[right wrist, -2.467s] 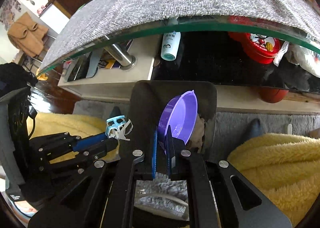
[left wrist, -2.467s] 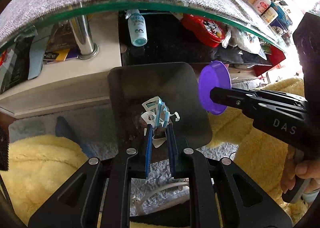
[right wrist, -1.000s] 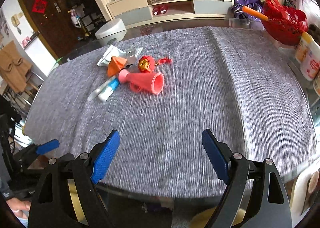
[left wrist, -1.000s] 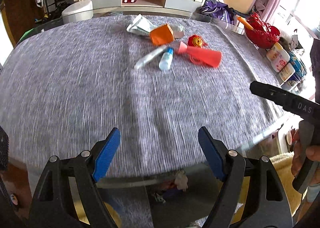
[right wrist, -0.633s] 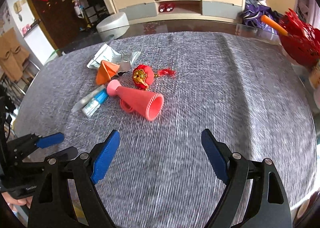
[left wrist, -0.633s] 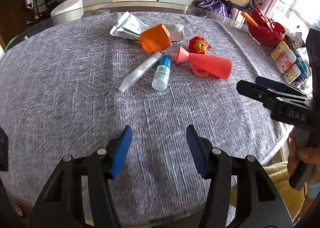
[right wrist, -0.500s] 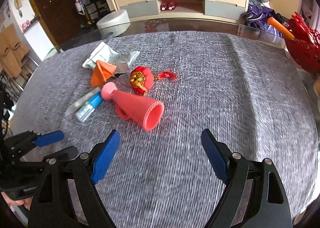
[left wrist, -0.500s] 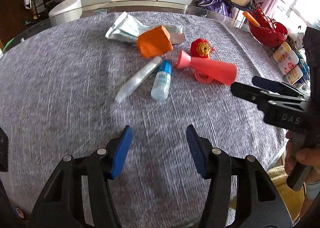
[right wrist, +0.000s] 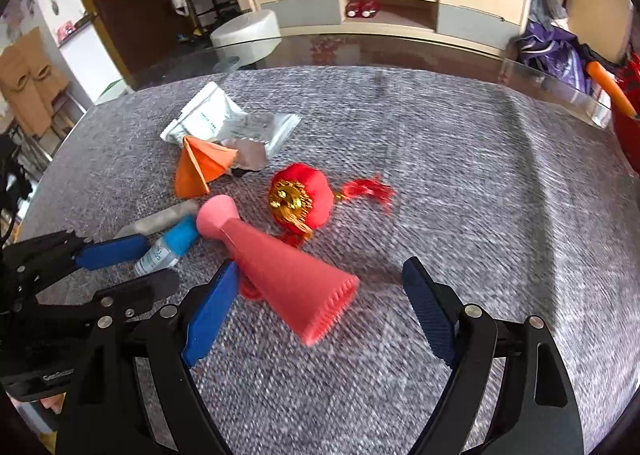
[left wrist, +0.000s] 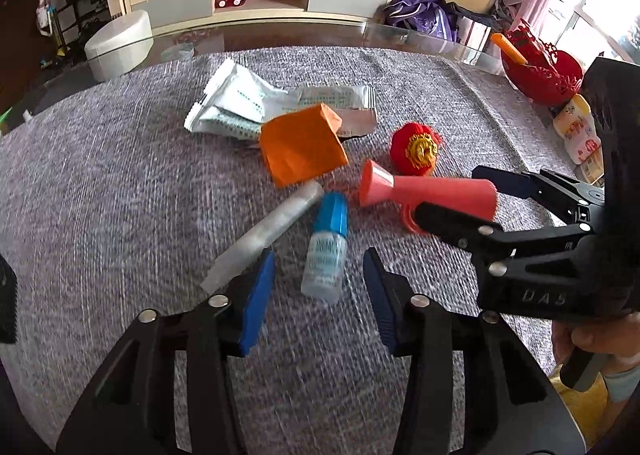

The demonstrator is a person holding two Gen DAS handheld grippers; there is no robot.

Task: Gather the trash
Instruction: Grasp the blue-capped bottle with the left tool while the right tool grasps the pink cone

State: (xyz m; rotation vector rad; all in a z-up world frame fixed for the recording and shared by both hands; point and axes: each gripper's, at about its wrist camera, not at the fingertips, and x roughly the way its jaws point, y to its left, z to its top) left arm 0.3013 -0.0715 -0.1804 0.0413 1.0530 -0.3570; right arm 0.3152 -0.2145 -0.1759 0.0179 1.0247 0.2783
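So we've got both claws spread wide and carrying nothing. Our left gripper (left wrist: 318, 287) is lined up on the little blue-capped bottle (left wrist: 326, 245), and the right gripper (right wrist: 320, 311) straddles the wide end of the pink cone (right wrist: 280, 267). All the trash sits in one clump on the grey cloth (left wrist: 100, 183), toward the tabletop's far edge: foil wrappers (left wrist: 256, 107), orange paper (left wrist: 302, 149), a clear tube (left wrist: 264, 233), and a red lantern charm (right wrist: 300, 197).

What worries us is that the tube lies touching the left gripper's left finger, so closing might snag it or roll the bottle away. The cone is tapered, so it could squirt out. And the two grippers are close enough to bump.
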